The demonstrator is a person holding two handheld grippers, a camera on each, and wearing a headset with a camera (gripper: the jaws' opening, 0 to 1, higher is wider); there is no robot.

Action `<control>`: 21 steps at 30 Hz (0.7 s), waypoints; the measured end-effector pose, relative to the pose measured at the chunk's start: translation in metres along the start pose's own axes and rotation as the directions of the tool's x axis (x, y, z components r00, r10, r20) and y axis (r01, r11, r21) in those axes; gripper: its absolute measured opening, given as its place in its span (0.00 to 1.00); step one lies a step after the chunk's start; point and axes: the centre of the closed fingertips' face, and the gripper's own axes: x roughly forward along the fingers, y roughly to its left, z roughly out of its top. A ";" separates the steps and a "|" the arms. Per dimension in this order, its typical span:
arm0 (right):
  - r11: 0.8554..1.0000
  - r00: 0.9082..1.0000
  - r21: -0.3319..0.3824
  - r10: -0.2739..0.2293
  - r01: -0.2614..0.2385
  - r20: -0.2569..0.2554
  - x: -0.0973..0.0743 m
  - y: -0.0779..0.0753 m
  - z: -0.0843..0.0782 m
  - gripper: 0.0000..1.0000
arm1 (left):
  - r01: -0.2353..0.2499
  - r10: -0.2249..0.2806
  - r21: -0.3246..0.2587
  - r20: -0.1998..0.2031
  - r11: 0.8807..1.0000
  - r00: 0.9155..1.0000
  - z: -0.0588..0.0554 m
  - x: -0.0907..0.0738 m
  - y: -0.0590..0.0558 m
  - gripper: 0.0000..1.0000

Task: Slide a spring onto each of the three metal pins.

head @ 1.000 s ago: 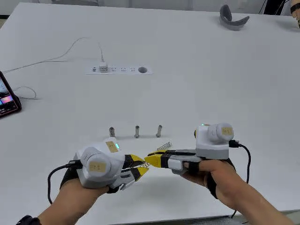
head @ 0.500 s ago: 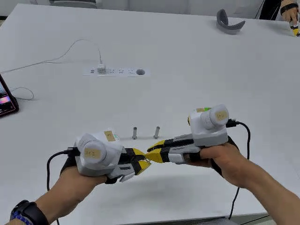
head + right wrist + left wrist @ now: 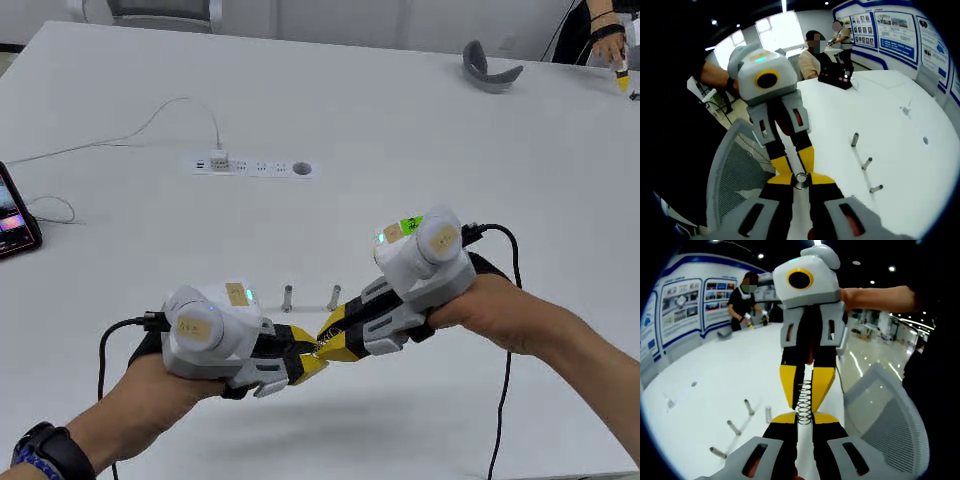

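A small steel spring (image 3: 804,402) is stretched between the two grippers above the near table. My left gripper (image 3: 305,360) is shut on its lower end. My right gripper (image 3: 332,342) slants down from the right, shut on the other end; the coil's ring (image 3: 800,180) sits at its tips. Tip to tip, the yellow jaws meet. Three metal pins (image 3: 866,163) stand in a row on the white table (image 3: 420,180). Two pins (image 3: 288,298) (image 3: 334,297) stand just beyond the grippers; the third is hidden behind the left gripper. A loose spring (image 3: 768,414) lies beside the row.
A white power strip (image 3: 250,167) with a plugged cable lies mid-table. A phone (image 3: 15,215) sits at the left edge, and a grey curved piece (image 3: 490,65) at the far right. A mesh chair (image 3: 890,425) is close behind. People work at the far side.
My right gripper has moved in and tilted down until its tips meet the left gripper's tips on the spring. Both grippers now cover more of the pin row.
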 end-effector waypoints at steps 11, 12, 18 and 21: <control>1.000 1.000 -0.006 -0.007 0.007 -0.016 0.011 0.001 -0.006 0.13 | -0.008 0.009 0.023 -0.044 1.000 0.999 -0.013 -0.002 -0.001 0.10; 1.000 1.000 0.000 -0.010 0.010 -0.009 0.011 0.001 -0.006 0.13 | -0.013 0.014 0.014 -0.039 1.000 0.999 -0.014 -0.002 0.000 0.10; 1.000 1.000 0.015 -0.022 0.022 0.001 0.015 -0.001 -0.007 0.13 | -0.041 0.041 -0.024 -0.033 0.999 0.999 -0.018 -0.003 0.002 0.12; 0.999 0.999 0.021 -0.032 0.032 0.003 0.015 -0.004 -0.008 0.13 | -0.054 0.053 -0.047 -0.030 0.997 0.998 -0.022 -0.005 0.003 0.17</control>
